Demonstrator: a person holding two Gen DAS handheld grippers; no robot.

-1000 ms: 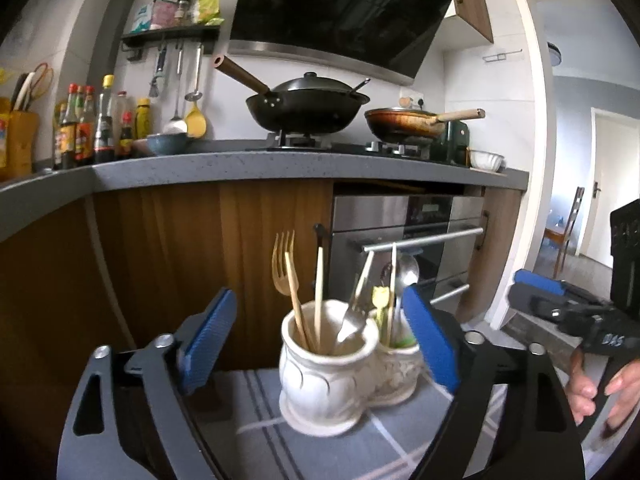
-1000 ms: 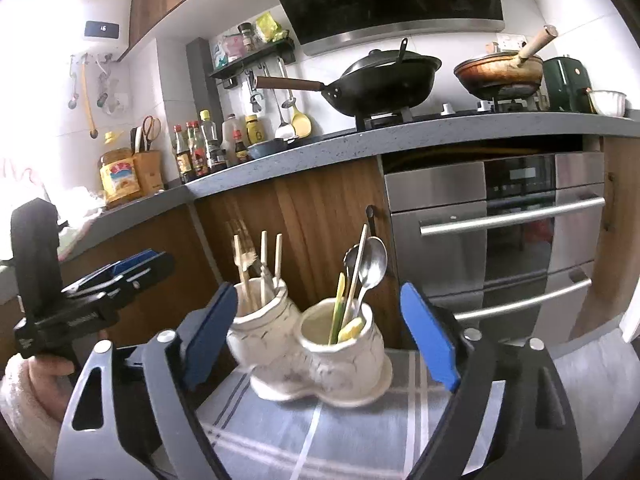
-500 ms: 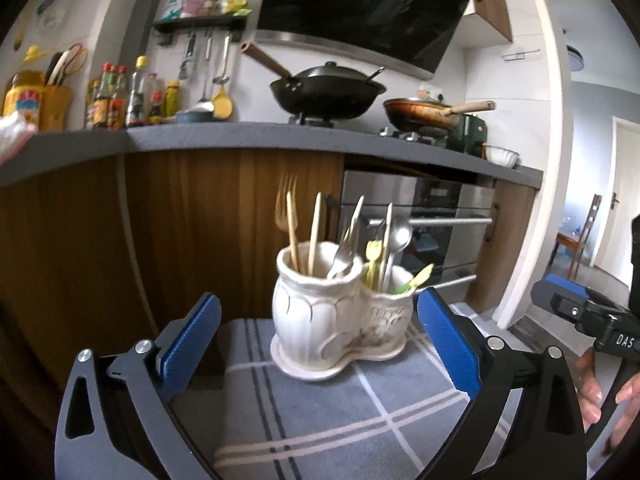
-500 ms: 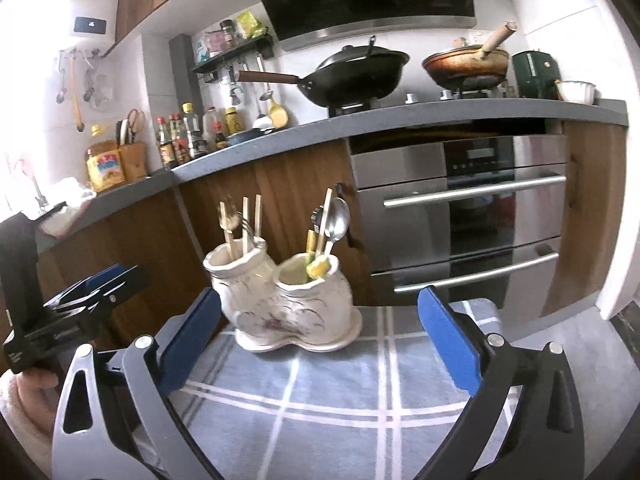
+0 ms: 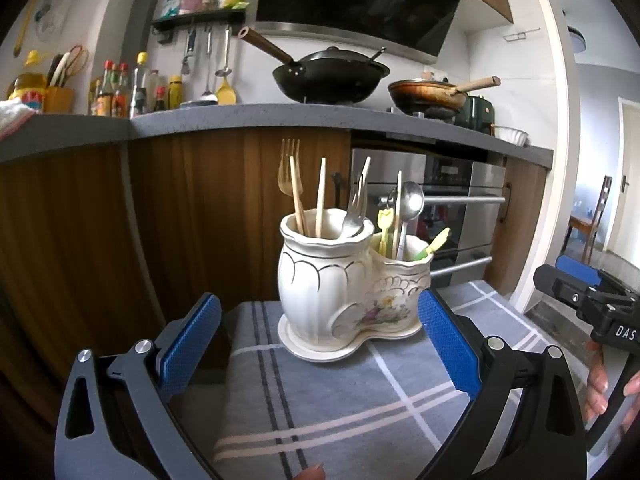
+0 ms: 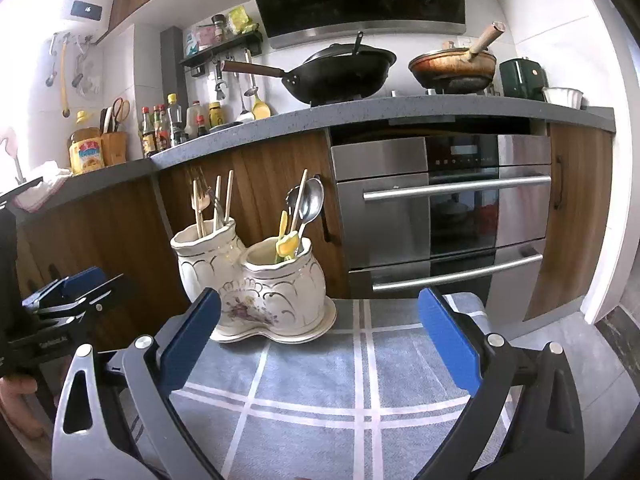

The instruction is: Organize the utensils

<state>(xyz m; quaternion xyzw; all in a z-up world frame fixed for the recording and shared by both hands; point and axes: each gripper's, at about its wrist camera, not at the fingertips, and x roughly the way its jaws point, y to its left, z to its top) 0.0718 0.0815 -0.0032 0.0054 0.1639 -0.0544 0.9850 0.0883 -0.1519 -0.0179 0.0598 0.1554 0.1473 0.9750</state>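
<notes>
Forks (image 5: 352, 204), chopsticks and spoons (image 5: 412, 200) are standing sorted inside the white twin-pot ceramic holder (image 5: 344, 284). I am holding both grippers, left (image 5: 318, 344) and right (image 6: 318, 340), spread apart and empty before that holder; nothing is lying loose around it.

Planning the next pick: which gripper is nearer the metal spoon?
Right, though only slightly. The right gripper sits in front of the spoon, whose cup lies toward its left finger. The left gripper faces the taller cup, with the spoon behind it to the right.

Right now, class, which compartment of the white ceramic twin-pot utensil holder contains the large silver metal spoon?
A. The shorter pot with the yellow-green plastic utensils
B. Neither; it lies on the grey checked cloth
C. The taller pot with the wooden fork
A: the silver spoon stands in the holder's shorter pot beside the yellow-green utensils.
</notes>
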